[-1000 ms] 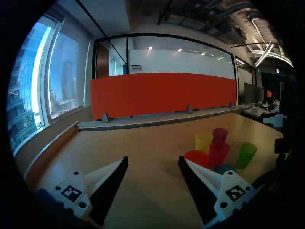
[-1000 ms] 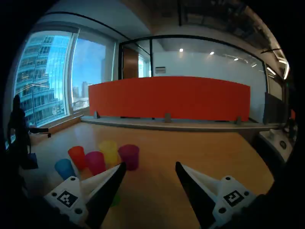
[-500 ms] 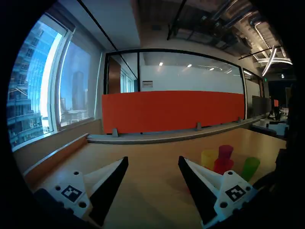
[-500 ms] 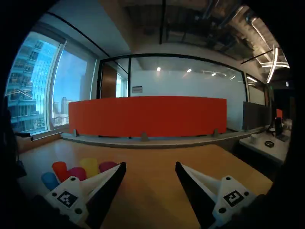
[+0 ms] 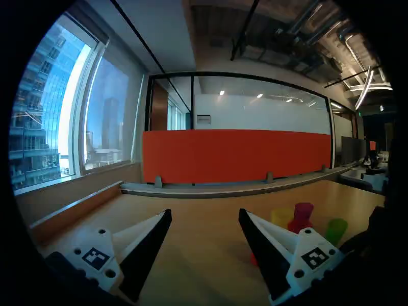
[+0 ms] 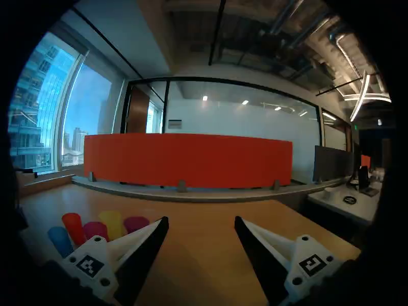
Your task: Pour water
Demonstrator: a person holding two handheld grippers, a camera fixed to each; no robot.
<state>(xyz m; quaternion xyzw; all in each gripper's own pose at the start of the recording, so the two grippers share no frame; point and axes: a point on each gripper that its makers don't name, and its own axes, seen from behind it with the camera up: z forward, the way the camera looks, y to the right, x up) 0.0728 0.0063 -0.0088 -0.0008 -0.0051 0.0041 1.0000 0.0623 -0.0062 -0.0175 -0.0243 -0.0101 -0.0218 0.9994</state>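
Left gripper view: the left gripper [image 5: 204, 211] hangs over the wooden desk [image 5: 204, 245] with its jaws spread wide. The yellow cup [image 5: 281, 217], magenta cup [image 5: 303, 213] and green cup [image 5: 336, 230] huddle together around 4 o'clock, just past its finger.

Right gripper view: the right gripper [image 6: 200, 219] is gaping open too. The blue cup [image 6: 60, 239] and red cup [image 6: 74, 227] sit on the desk at 8 o'clock.

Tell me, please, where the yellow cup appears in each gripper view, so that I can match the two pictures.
Left gripper view: the yellow cup sits low right, beside the magenta cup, just past the right finger of the left claw.
Right gripper view: the yellow cup sits low left, above the left finger of the right claw.
Shared landmark: the long orange partition across the background.
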